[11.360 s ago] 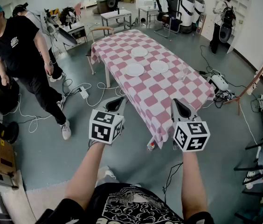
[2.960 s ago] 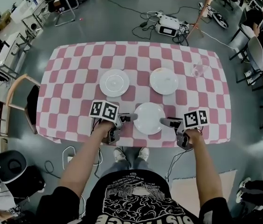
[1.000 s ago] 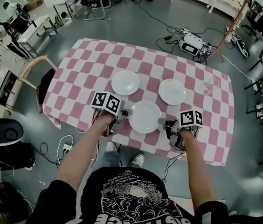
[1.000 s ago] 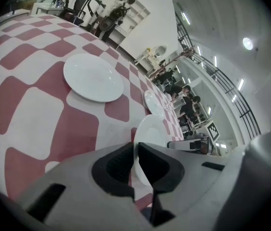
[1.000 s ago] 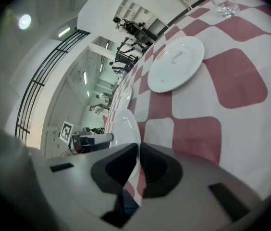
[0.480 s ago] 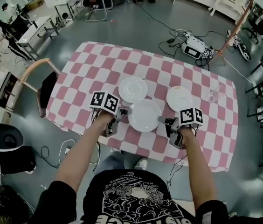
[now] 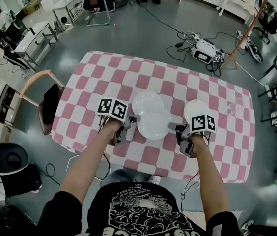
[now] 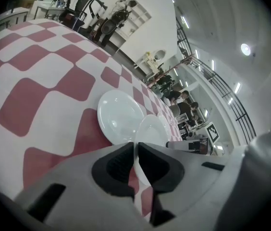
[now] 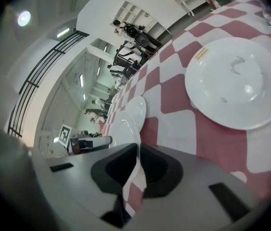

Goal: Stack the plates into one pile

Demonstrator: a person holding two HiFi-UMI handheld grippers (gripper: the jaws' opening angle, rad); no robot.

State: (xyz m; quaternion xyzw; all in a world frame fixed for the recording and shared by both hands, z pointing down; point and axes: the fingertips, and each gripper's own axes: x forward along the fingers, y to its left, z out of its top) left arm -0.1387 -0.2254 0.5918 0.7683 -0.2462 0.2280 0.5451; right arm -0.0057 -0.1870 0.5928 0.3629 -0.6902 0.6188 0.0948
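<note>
While pinched at its rim by the left tool (image 7: 131, 118) and right tool (image 7: 173, 127), a round white glazed plate (image 7: 153, 125) is held partly over a second white plate (image 7: 146, 101) just beyond.

Shirt: we see a black T-shirt (image 7: 138, 213) with a white graphic print across the front.
Sleeves: both short and black; we make out the left sleeve (image 7: 60, 211) and the right sleeve (image 7: 223, 223).
Left gripper (image 7: 132, 118): a grey body; on top we note the left cube (image 7: 112, 108), white with black square markers.
Right gripper (image 7: 172, 127): the same grey build, topped by the right cube (image 7: 202, 123).
Pads: in both gripper views we see dark pads (image 8: 114, 170) set in pale grey shells.
</note>
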